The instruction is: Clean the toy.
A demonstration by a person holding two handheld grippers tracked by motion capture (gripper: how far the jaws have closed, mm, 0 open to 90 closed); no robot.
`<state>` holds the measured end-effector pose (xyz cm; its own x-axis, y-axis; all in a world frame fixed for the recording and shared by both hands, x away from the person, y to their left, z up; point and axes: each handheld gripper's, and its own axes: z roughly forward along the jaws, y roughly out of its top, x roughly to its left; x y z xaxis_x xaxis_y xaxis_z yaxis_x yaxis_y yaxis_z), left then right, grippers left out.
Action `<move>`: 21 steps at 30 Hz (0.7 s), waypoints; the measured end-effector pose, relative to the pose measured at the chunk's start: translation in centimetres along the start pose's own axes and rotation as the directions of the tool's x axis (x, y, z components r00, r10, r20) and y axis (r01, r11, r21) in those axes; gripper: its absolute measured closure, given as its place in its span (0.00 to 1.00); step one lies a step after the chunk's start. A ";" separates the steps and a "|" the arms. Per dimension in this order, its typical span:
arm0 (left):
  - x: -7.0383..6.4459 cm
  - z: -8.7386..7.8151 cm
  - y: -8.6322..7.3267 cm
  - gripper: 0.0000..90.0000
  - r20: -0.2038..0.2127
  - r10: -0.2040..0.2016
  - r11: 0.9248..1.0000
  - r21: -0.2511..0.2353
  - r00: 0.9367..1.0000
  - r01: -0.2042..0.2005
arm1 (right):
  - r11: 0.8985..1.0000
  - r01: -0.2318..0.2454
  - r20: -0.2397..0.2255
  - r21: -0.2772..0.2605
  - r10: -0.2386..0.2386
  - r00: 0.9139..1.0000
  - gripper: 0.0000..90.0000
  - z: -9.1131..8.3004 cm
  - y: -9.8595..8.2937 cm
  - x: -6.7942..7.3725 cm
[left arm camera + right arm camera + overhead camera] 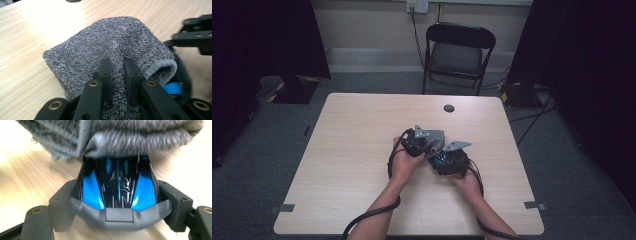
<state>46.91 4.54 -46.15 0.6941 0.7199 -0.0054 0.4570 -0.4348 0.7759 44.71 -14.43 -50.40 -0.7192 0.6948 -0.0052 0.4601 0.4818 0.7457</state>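
A grey fuzzy sock-like pouch [105,42] lies on the wooden table [357,130]. My left gripper [117,75] is shut on a fold of its cloth near the ribbed opening [162,66]. A glossy blue and black object [117,187], shaped like a toy car or a mouse, is clamped across its sides by my right gripper [120,205]. Its far end is hidden under the pouch [112,137]. In the high view both grippers meet at the table's middle, left gripper [427,144] touching right gripper [446,160].
A black folding chair [459,52] stands behind the table's far edge. A round black grommet [449,108] sits in the tabletop near that edge. Cables trail from both grippers off the near edge. Dark curtains flank both sides.
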 end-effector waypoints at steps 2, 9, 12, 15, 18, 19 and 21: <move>0.6 0.1 0.0 0.87 -0.012 -0.016 1.000 0.007 1.000 0.016 | 1.000 0.000 0.000 0.000 0.000 1.000 0.27 0.0 0.0 0.0; 2.1 0.4 -0.2 0.87 -0.035 -0.056 0.998 0.022 0.998 0.057 | 1.000 0.001 0.000 0.001 -0.001 1.000 0.27 0.0 0.0 0.0; 2.6 0.5 -0.3 0.87 -0.039 -0.073 0.997 0.017 0.997 0.074 | 1.000 0.001 -0.001 0.000 -0.001 1.000 0.27 0.0 0.0 0.0; 3.1 0.5 -0.5 0.87 -0.051 -0.080 0.997 0.015 0.996 0.081 | 1.000 0.000 0.000 0.000 0.000 1.000 0.27 0.0 0.0 0.0; 3.6 0.5 -0.6 0.87 -0.065 -0.092 0.995 0.016 0.994 0.094 | 1.000 0.000 -0.001 0.000 0.000 1.000 0.27 0.0 0.0 0.0; 3.7 0.5 -0.7 0.87 -0.066 -0.096 0.995 0.014 0.993 0.098 | 1.000 0.000 -0.001 0.000 0.000 1.000 0.27 0.0 0.0 0.0; 3.9 0.6 -0.8 0.87 -0.073 -0.095 0.995 0.011 0.993 0.096 | 1.000 0.000 -0.001 0.000 0.000 1.000 0.27 0.0 0.0 0.0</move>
<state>49.55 7.40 -47.16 0.6055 0.7952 -0.0331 0.5272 -0.3696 0.7651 44.71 -14.42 -50.40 -0.7195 0.6945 -0.0044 0.4603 0.4816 0.7458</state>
